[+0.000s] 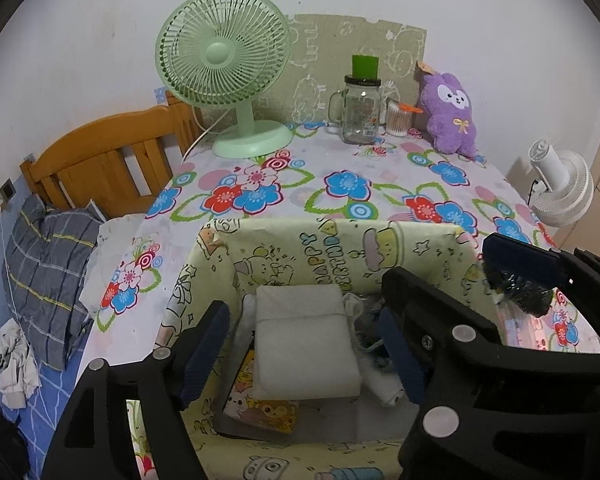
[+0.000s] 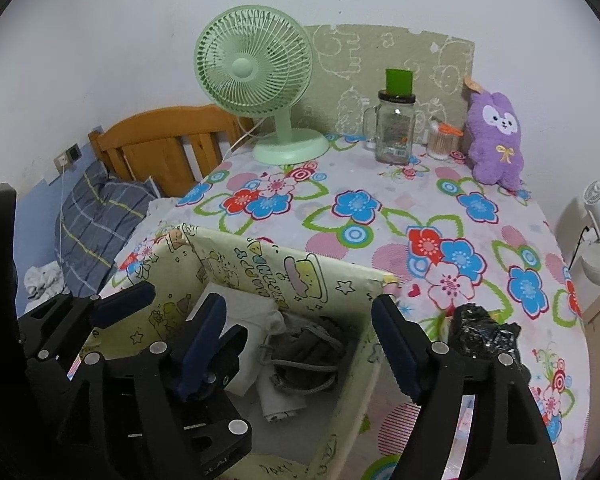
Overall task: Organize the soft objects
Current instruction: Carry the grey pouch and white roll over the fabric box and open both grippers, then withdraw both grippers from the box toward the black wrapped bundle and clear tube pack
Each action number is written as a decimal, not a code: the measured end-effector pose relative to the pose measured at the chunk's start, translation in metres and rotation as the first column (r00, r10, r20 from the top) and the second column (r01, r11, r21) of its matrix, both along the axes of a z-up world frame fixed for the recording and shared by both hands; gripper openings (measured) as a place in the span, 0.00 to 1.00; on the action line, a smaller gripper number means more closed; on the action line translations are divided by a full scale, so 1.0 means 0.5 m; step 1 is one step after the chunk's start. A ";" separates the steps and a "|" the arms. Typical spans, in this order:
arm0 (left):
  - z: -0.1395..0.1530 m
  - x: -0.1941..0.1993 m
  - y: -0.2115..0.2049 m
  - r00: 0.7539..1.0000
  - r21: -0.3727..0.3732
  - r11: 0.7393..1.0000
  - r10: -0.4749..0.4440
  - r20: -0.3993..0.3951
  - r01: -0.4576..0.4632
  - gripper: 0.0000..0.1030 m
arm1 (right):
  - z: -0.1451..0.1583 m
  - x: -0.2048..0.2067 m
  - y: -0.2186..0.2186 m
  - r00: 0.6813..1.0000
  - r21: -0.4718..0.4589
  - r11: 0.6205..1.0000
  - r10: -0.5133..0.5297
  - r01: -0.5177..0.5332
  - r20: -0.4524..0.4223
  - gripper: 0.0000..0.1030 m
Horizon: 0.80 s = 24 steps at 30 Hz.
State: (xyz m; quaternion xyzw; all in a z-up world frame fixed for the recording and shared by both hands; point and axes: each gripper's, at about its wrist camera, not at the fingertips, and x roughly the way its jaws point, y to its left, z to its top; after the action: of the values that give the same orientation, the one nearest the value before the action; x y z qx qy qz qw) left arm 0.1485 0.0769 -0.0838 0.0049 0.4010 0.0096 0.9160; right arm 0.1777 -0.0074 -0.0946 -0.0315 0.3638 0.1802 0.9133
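A yellow cartoon-print fabric box point(image 1: 292, 248) point(image 2: 300, 268) stands at the near edge of the flowered table. Inside lie a folded white cloth point(image 1: 304, 344) point(image 2: 240, 308), a grey drawstring pouch point(image 2: 308, 348) and a small rolled white item point(image 1: 384, 388). My left gripper point(image 1: 300, 344) is open and empty, its jaws spread over the white cloth. My right gripper point(image 2: 300, 344) is open and empty over the pouch. A purple plush rabbit point(image 1: 452, 116) point(image 2: 496, 136) leans at the table's back right. A crumpled black bag point(image 2: 484, 336) point(image 1: 520, 292) lies right of the box.
A green desk fan point(image 1: 228, 64) point(image 2: 260, 76), a glass jar with a green lid point(image 1: 360, 108) point(image 2: 396, 124) and a cotton-swab cup point(image 1: 400, 118) stand at the back. A wooden bed with a plaid pillow point(image 1: 48, 264) is left; a white fan point(image 1: 560, 184) is right.
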 end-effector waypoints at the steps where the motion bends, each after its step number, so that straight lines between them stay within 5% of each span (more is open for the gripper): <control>1: 0.004 -0.003 -0.003 1.000 0.001 1.000 -0.001 0.005 0.001 0.80 | 0.004 -0.004 -0.004 1.000 0.001 1.000 -0.004 0.004 0.005 0.77; 24: 0.100 -0.076 -0.083 0.989 0.027 0.999 -0.036 0.145 0.033 0.96 | 0.101 -0.091 -0.098 0.984 0.033 0.996 -0.092 0.088 0.153 0.95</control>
State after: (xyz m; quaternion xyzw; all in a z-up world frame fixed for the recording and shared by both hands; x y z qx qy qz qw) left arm 0.1104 0.0356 -0.0336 0.0224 0.3328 -0.0010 0.9427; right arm 0.1321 -0.0563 -0.0442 -0.0170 0.2909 0.1404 0.9462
